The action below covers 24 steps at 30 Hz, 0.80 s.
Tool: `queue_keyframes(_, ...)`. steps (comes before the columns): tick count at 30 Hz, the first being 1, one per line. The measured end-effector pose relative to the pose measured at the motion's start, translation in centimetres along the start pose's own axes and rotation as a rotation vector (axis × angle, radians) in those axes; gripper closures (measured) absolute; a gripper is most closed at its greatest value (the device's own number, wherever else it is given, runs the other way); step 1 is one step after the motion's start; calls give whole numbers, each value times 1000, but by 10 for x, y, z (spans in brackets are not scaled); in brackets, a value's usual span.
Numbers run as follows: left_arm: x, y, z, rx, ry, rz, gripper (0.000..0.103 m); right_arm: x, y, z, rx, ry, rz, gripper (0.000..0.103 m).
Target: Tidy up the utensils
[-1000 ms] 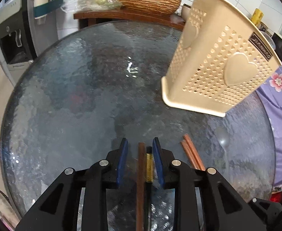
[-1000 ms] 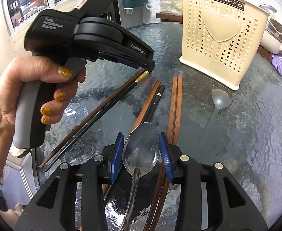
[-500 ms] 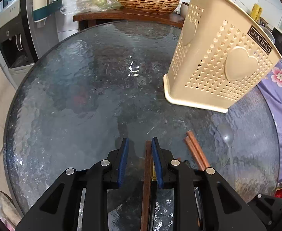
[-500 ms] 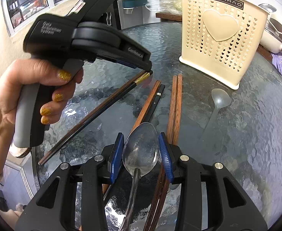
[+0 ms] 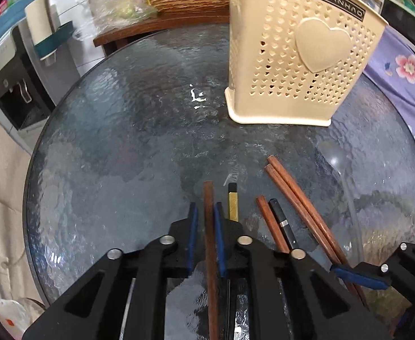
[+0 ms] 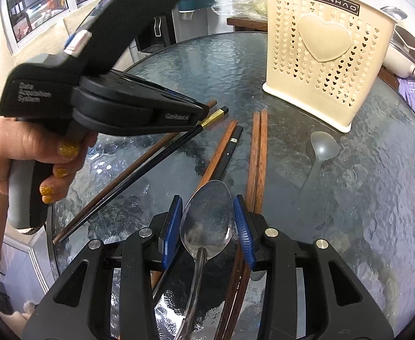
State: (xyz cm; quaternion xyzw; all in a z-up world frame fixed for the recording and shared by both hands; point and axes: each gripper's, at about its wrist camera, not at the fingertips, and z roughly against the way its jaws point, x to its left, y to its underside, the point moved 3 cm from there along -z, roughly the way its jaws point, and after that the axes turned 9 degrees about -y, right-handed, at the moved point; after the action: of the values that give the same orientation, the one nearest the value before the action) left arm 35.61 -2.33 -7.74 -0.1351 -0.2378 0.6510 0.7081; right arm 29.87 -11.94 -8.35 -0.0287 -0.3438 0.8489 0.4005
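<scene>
Gripping a single brown chopstick (image 5: 209, 226), your left gripper (image 5: 206, 212) has its blue pads closed snugly on the shaft, and the black gold-banded chopstick (image 5: 233, 201) sits just outside the right pad, touching or nearly touching it, so it isn't clear whether you have it too. That's your first risk: lift now and the black one may drag along, then drop and skate across the glass table (image 5: 117, 153). Your right gripper (image 6: 207, 221) frames the metal spoon (image 6: 207, 221), its jaws close beside the bowl; whether they truly pinch it I cannot tell. A grip on that curved, slick bowl looks poor to me, and the spoon could pivot or squirt out the moment you raise it. The remaining chopsticks lie near the table's middle: a brown-and-black pair (image 6: 224, 147) and a brown pair (image 6: 258, 153) run right under your right jaws, so a dip could snag them. The clear plastic spoon (image 6: 322, 147) rests close to the cream utensil holder (image 6: 326, 53), which stands upright toward the table's far edge. It is light-looking and perforated; poke a long chopstick against its wall instead of over the rim and you may shove or tip it. Your two tools are also near each other, so watch for a clash.
</scene>
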Motion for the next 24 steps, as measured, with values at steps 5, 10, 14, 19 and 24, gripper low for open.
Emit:
queue_keyframes(5,3,-3,-1,7,33,33,96,1,-2,4,-17,-3,-5,65)
queue_keyframes(10,16,-11,12,-36,57,85,96,1,-3,11,-39,-3,-7,65)
queue_keyframes(14,23,-16,35,-92,70,111,96,-1,-5,27,-76,2,-13,65)
queue_keyframes(19,31,-20,66,-166,77,129,96,0,-12,48,-119,2,-17,65)
queue_keyframes(24,34,-22,95,-234,83,127,96,7,-18,66,-146,8,0,65)
